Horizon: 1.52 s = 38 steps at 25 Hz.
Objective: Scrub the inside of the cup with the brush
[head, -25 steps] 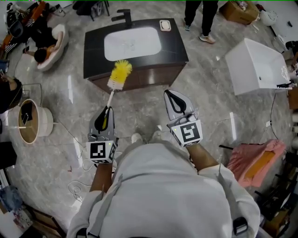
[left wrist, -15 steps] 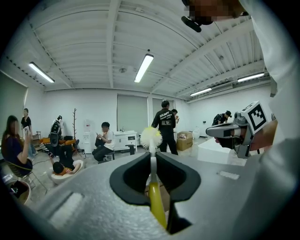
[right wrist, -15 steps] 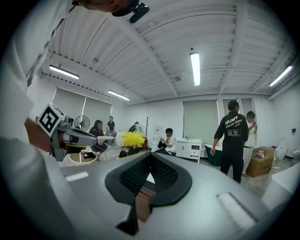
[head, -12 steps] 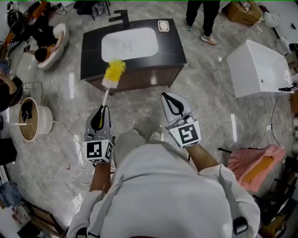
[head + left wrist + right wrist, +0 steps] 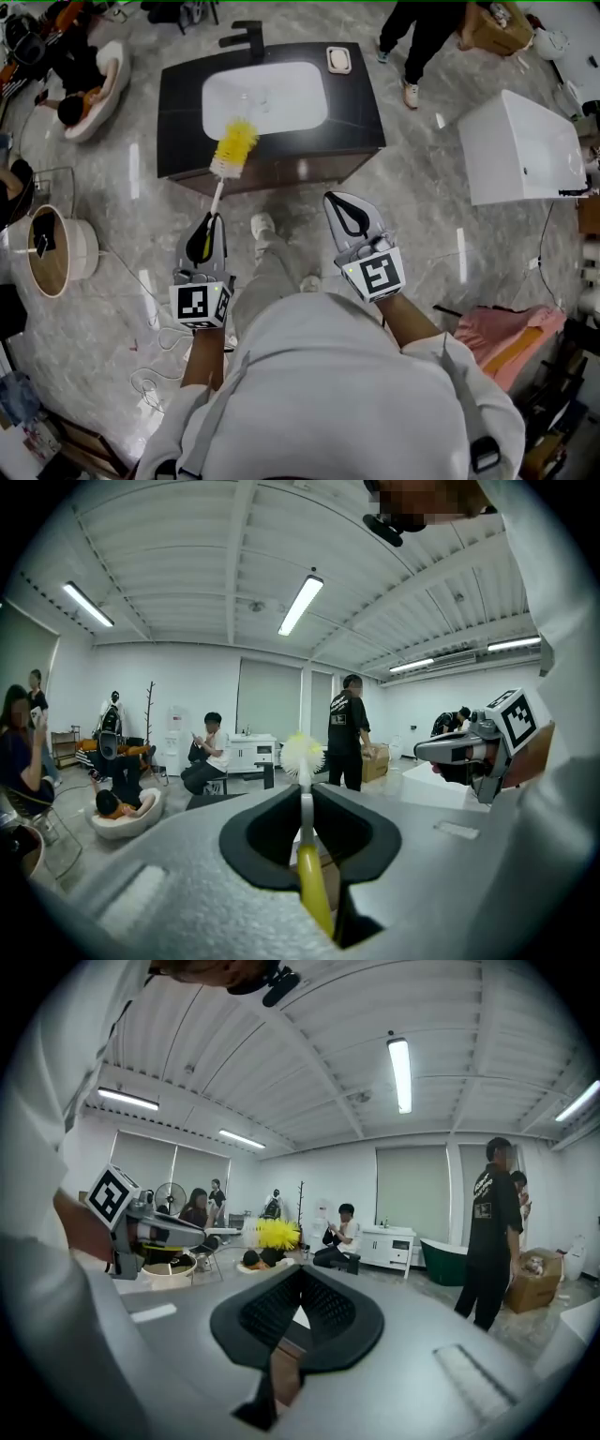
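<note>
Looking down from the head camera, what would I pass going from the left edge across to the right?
Round white drum → left gripper → right gripper → white box.

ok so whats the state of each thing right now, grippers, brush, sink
brush: held by its handle, yellow head pointing toward the vanity
left gripper: shut on the brush
right gripper: shut, nothing between its jaws
sink: white basin set in the dark vanity top, neither gripper at it; no cup made out
</note>
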Tool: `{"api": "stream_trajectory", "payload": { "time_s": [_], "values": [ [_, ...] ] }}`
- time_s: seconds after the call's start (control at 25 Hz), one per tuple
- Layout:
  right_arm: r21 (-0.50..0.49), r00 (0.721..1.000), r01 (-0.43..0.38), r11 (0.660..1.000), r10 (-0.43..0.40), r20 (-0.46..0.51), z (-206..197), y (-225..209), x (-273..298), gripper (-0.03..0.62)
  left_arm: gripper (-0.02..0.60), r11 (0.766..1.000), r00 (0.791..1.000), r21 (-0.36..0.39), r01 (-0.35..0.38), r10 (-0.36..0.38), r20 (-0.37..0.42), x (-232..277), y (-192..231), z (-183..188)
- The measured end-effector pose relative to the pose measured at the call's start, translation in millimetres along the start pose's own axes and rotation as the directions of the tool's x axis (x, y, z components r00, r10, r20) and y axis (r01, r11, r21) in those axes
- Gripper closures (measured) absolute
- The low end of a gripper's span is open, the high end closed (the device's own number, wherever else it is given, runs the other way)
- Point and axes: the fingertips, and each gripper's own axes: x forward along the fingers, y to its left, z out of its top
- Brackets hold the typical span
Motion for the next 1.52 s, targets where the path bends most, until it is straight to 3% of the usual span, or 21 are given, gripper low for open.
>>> {"api": "stream_trajectory", "payload": {
  "time_s": [0.4, 0.68, 1.12, 1.52],
  "values": [
    [-0.020, 0.998, 0.060, 0.998, -0.060, -0.022, 25.4, -54.0, 132.6, 0.589, 0.534, 0.997, 0.997, -0.009, 0.077, -0.077, -0.016, 119.8, 98.4, 19.4],
    [-0.012, 0.996, 0.089, 0.996, -0.089, -0.025, 35.8, -67.1, 194.9, 0.588, 0.534, 0.992, 0.992, -0.013, 0.122, -0.122, -0.023, 165.4, 139.1, 26.1],
    [-0.009, 0.996, 0.070, 0.998, -0.070, -0.054, 33.9, -88.6, 239.1, 0.588, 0.534, 0.989, 0.988, -0.031, 0.144, -0.146, -0.046, 202.2, 153.0, 30.8],
    [-0.037, 0.997, -0.034, 0.999, 0.031, -0.075, 22.5, -118.2, 280.5, 0.581, 0.534, 0.997, 0.997, -0.032, 0.065, -0.066, -0.048, 230.3, 156.2, 45.1]
  ]
}}
